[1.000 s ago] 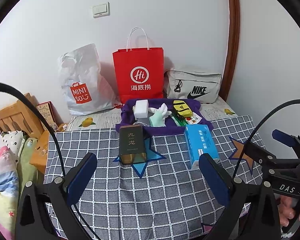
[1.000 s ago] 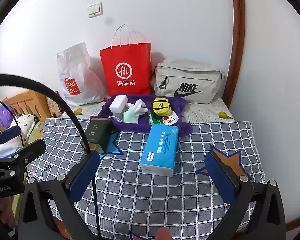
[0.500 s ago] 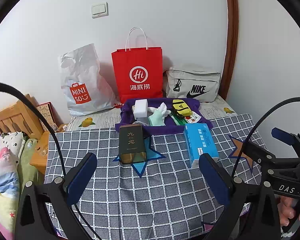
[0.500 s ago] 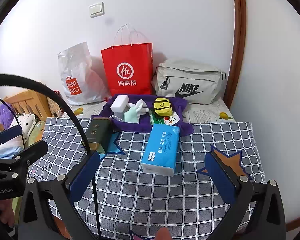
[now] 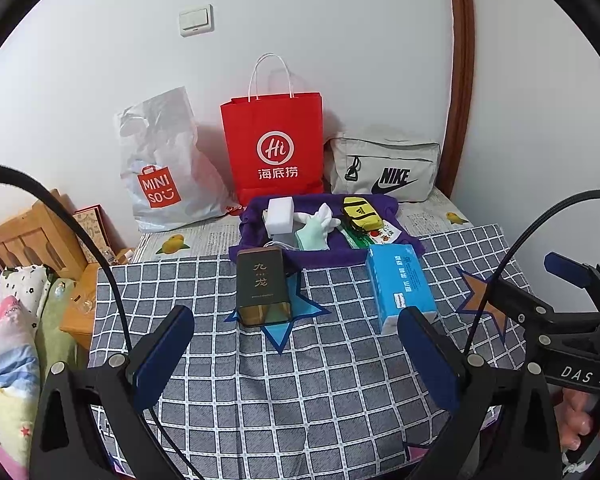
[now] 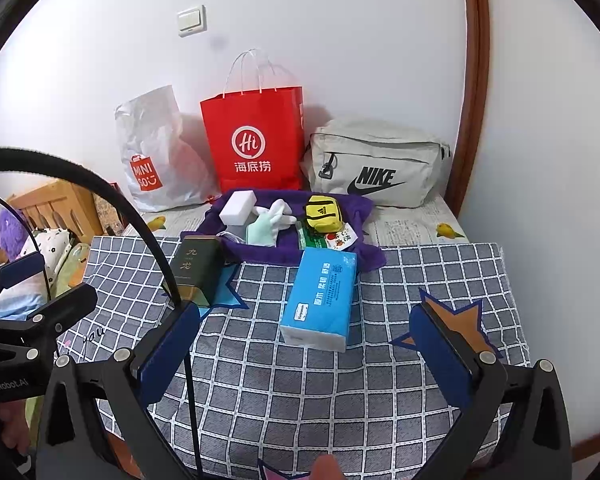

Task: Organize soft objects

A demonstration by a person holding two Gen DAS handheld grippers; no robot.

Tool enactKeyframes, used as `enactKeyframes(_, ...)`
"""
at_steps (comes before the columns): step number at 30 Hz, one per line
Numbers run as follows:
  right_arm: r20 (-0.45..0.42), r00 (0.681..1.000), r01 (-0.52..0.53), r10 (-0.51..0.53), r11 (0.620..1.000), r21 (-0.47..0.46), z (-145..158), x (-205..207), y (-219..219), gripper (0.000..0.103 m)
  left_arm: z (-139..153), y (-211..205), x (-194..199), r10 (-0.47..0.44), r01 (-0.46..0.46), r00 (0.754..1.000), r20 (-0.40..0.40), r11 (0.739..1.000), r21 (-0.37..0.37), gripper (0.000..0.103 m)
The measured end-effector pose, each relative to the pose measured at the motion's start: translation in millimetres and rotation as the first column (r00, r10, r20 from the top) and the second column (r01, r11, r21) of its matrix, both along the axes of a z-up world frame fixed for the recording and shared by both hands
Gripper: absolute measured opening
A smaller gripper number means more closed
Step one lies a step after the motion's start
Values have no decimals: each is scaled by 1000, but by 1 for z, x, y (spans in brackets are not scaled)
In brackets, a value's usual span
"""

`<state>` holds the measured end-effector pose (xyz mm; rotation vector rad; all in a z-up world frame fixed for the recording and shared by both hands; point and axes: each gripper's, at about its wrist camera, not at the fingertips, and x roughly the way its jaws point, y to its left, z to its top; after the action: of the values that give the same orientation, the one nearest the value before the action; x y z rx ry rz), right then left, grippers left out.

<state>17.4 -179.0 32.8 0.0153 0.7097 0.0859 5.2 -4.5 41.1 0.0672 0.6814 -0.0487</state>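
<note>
- Little has moved since the earlier frames — both views only drift slightly.
- Left claw (image 5: 292, 356) and right claw (image 6: 320, 354) hang wide apart, empty, near the table's (image 6: 440, 280) front edge — likely staging.
- The blue tissue pack (image 6: 322, 294) lies centre-right; the glove (image 6: 266, 226) rests far off on the purple cloth (image 6: 364, 256).

Grey checked cloth (image 5: 300, 380), blue tissue pack (image 6: 320, 296), red bag (image 5: 276, 148), purple towel (image 6: 364, 208)

left hand-held gripper (image 5: 296, 344): jaws wide, empty | right hand-held gripper (image 6: 308, 340): jaws wide, empty
</note>
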Motion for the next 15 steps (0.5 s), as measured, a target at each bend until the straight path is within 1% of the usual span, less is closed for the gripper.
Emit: enactKeyframes(15, 0, 1000, -1, 1, 1000, 2, 0, 0, -2, 103, 0, 0, 1, -7, 7, 1000, -4, 1000, 4, 103)
